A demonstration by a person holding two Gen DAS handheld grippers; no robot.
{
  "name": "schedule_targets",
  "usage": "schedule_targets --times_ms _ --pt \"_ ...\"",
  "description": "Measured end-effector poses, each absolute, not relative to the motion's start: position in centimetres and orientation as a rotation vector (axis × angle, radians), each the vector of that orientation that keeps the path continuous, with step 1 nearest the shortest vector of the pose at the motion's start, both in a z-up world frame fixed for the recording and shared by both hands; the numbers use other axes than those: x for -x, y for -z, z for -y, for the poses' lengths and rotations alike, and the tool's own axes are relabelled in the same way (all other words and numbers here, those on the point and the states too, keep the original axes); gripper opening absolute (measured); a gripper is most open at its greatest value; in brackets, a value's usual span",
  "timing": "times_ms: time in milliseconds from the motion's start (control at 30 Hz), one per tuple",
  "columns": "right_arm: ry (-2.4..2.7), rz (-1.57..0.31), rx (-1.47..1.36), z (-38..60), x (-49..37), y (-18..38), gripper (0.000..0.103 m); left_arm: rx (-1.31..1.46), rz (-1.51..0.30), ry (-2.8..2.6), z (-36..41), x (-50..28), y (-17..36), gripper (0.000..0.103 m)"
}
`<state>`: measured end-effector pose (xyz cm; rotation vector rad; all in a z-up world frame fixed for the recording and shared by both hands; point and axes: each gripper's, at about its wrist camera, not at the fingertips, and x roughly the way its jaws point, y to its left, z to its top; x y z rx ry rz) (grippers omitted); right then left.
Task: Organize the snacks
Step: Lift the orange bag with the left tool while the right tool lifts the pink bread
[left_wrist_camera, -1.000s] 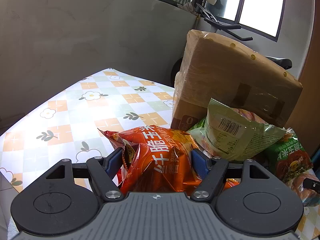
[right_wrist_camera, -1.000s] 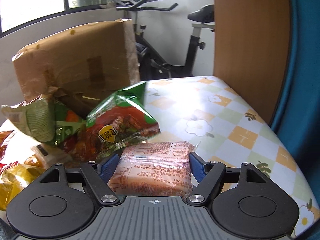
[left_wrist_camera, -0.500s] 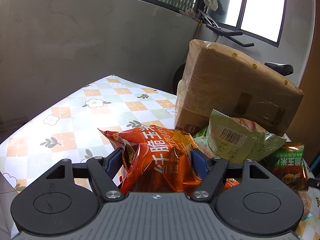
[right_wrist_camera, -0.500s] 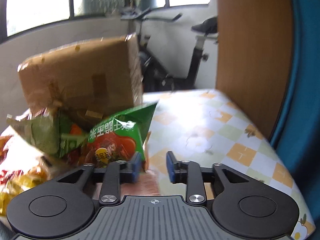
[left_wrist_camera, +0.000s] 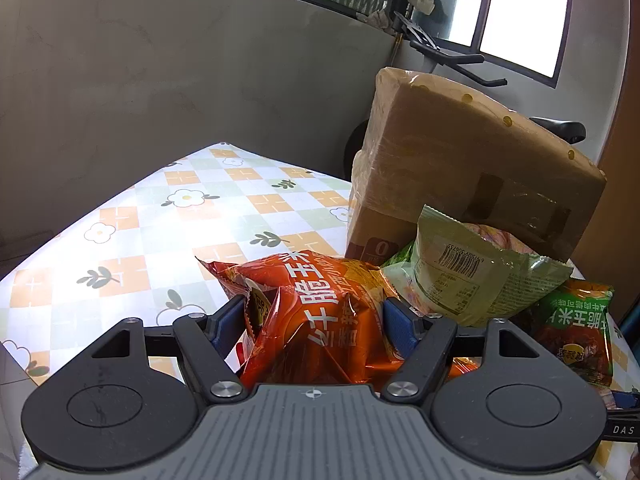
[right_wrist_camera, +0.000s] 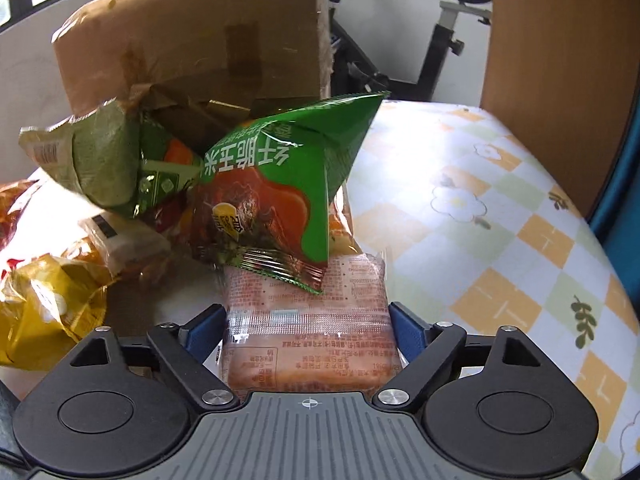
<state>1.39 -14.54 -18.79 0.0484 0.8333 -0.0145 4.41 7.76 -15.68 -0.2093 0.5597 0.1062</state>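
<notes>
My left gripper (left_wrist_camera: pixel 314 316) is shut on an orange snack bag (left_wrist_camera: pixel 320 320) with white Chinese letters, held above the checked tablecloth (left_wrist_camera: pixel 168 232). A pale green bag (left_wrist_camera: pixel 472 276) and a green-and-red bag (left_wrist_camera: pixel 576 332) lie to its right. My right gripper (right_wrist_camera: pixel 308 324) has its blue pads on both sides of a pink flat snack packet (right_wrist_camera: pixel 308 320) and is shut on it. The green-and-red bag (right_wrist_camera: pixel 280 200) rests on the packet's far end. A pale green bag (right_wrist_camera: pixel 100 160) and a yellow bag (right_wrist_camera: pixel 44 304) lie to the left.
A large taped cardboard box (left_wrist_camera: pixel 472 168) stands behind the snack pile, also in the right wrist view (right_wrist_camera: pixel 192 40). An exercise bike (right_wrist_camera: pixel 440 32) and a wooden panel (right_wrist_camera: pixel 556 60) stand beyond the table. The tablecloth (right_wrist_camera: pixel 500 220) stretches to the right.
My right gripper was open around the pink packet, then drew back with its pads close together and empty, and now grips the packet. My left gripper has risen slightly, still holding the orange bag.
</notes>
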Motion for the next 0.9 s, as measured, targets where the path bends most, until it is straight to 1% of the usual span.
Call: schedule_targets --times_ms 33,133,267,467,600,900 --pt "0.008 -0.833 -0.048 14.6 -1.3 18.7 0.073 0.211 -0.559 -0.106 -7.7 -4.5 15.7 0.076" --pt "-0.014 -0.843 -0.039 14.8 -1.2 18.4 0.07 0.211 -0.556 -0.102 -7.6 -4.5 15.7 0.076" --pt "-0.021 -0.835 0.007 14.5 -0.8 17.5 0.07 0.215 -0.547 -0.104 -7.7 -4.1 15.5 0.076" --pt "-0.065 -0.764 0.177 13.3 -0.4 15.2 0.07 0.22 -0.541 -0.105 -7.7 -3.7 15.5 0.076" --pt "-0.128 -0.746 0.283 11.8 -0.5 14.8 0.07 0.219 -0.538 -0.098 -7.7 -3.6 15.4 0.076" --pt "0.005 -0.817 0.226 14.0 -1.0 15.8 0.07 0.232 -0.533 -0.103 -8.0 -3.3 15.3 0.076"
